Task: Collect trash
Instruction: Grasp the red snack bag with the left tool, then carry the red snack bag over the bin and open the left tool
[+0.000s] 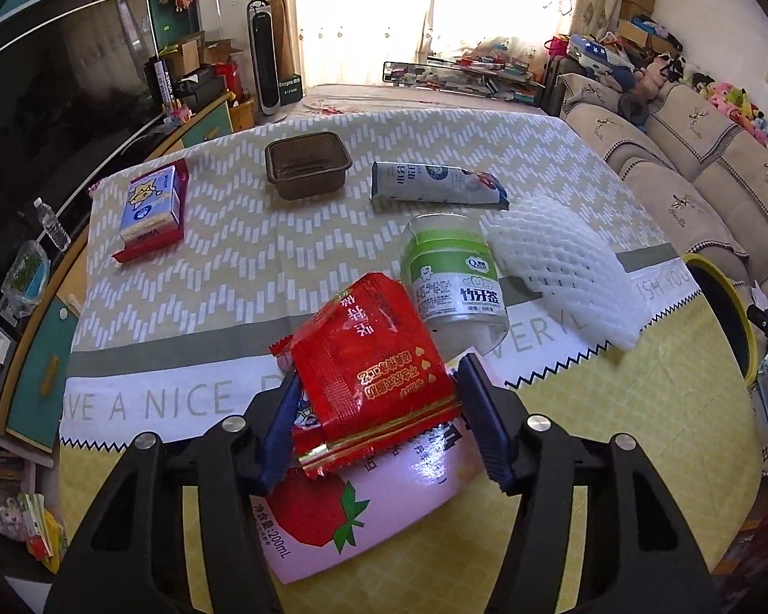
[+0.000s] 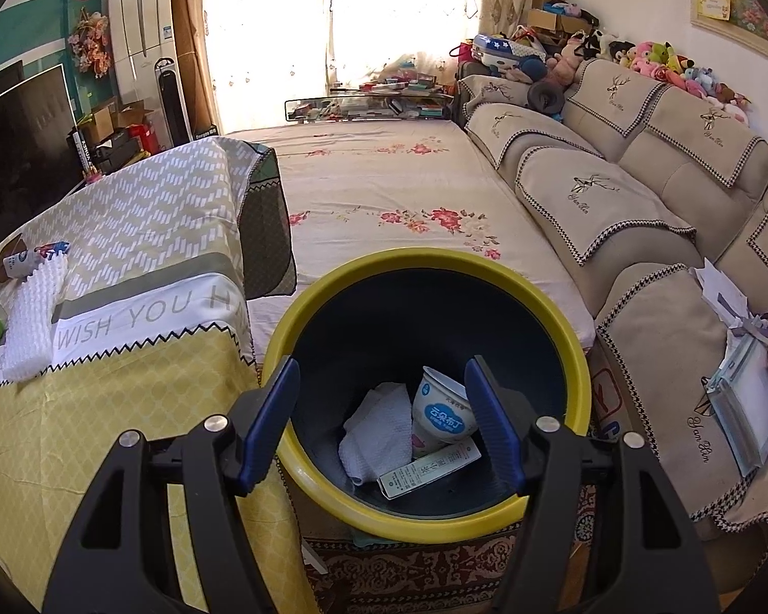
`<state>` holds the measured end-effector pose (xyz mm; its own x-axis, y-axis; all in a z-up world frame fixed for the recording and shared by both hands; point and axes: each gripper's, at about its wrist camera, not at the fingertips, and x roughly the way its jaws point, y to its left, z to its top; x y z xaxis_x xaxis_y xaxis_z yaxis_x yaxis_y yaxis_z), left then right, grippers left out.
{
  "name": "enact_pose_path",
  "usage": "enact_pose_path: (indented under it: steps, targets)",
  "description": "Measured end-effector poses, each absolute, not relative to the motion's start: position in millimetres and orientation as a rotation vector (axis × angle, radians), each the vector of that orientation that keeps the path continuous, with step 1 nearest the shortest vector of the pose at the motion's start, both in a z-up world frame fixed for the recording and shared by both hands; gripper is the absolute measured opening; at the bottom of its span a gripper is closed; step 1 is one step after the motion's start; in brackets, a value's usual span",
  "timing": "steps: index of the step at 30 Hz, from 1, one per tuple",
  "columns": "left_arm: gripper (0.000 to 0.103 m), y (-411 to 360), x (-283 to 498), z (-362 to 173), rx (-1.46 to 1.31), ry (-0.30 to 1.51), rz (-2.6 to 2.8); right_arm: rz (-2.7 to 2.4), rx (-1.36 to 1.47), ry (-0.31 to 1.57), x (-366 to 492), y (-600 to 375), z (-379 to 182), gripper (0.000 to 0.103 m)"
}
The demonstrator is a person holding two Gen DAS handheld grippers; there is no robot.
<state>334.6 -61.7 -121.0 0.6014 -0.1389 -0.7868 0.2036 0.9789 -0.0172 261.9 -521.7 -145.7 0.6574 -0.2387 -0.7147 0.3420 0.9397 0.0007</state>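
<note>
In the left wrist view my left gripper [image 1: 379, 399] is open around a red snack wrapper [image 1: 374, 368], one finger on each side; the wrapper lies on a pink strawberry carton [image 1: 363, 506]. Behind them are a toothpick jar [image 1: 450, 276], white foam netting [image 1: 563, 261], a grey-blue wrapper [image 1: 435, 184], a brown tray [image 1: 307, 163] and a blue box [image 1: 151, 207]. In the right wrist view my right gripper [image 2: 384, 419] is open and empty above the yellow-rimmed bin [image 2: 435, 266], which holds a pudding cup [image 2: 443, 409], a white tissue [image 2: 379, 430] and a small carton [image 2: 430, 470].
The table [image 1: 179, 399] carries a yellow and zigzag cloth. The bin stands right of the table, its rim showing in the left wrist view [image 1: 732, 302]. A sofa [image 2: 640, 235] lies right, a flowered bed [image 2: 384, 194] behind, a TV [image 1: 51, 77] left.
</note>
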Motion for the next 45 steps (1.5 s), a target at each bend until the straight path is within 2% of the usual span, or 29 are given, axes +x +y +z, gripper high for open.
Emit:
enact_pose_path:
  steps: [1, 2, 4, 9, 18, 23, 34, 45]
  targets:
    - [0.044, -62, 334, -120, 0.081, 0.898, -0.196, -0.328, 0.140, 0.786, 262, -521, -145, 0.064]
    - [0.040, -62, 333, -118, 0.084, 0.892, -0.193, -0.327, 0.140, 0.785, 262, -521, -145, 0.064]
    - [0.034, -60, 331, -115, 0.077, 0.880, -0.197, -0.326, 0.140, 0.784, 261, -521, -145, 0.064]
    - [0.029, -59, 323, -102, 0.100, 0.822, -0.182, -0.327, 0.145, 0.777, 259, -521, -143, 0.064]
    - [0.028, -73, 296, -61, 0.129, 0.728, -0.201, -0.324, 0.161, 0.756, 250, -526, -137, 0.064]
    - [0.028, -105, 276, -33, 0.167, 0.683, -0.275, -0.328, 0.180, 0.734, 242, -534, -133, 0.064]
    - [0.028, -229, 266, -8, 0.279, 0.667, -0.521, -0.384, 0.260, 0.655, 200, -579, -120, 0.064]
    - [0.028, -391, 273, -27, 0.460, 0.712, -0.780, -0.510, 0.358, 0.601, 149, -640, -120, 0.064]
